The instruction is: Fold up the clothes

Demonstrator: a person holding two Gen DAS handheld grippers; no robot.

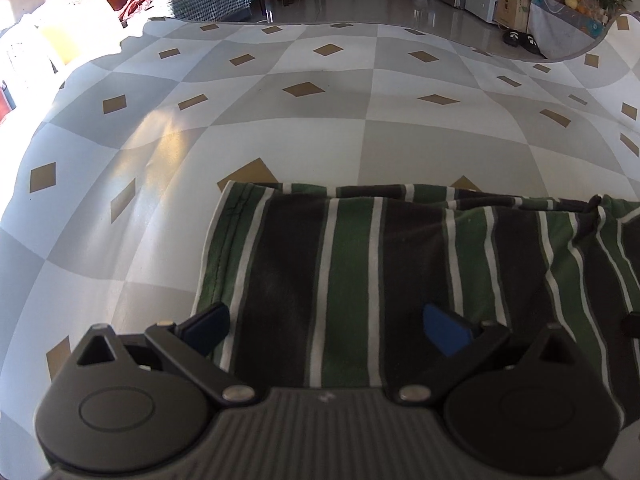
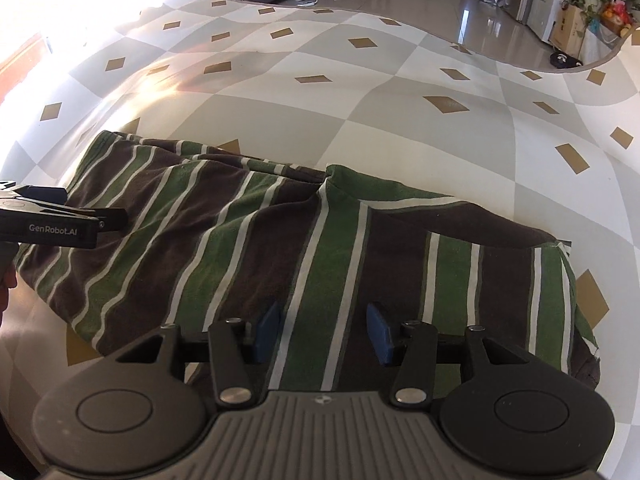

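Hovering over striped garment, left gripper and right gripper spread apart (near hem hidden)

Green, brown and white striped knit cloth garment showing matt, soft; grey-white checked mat with gold diamonds looking smooth, faintly sheened; black gripper fingers showing matt plastic, blue pads.

Green, dark-brown, white striped garment folded, lying flat on checkered mat, upper layer rumpled.
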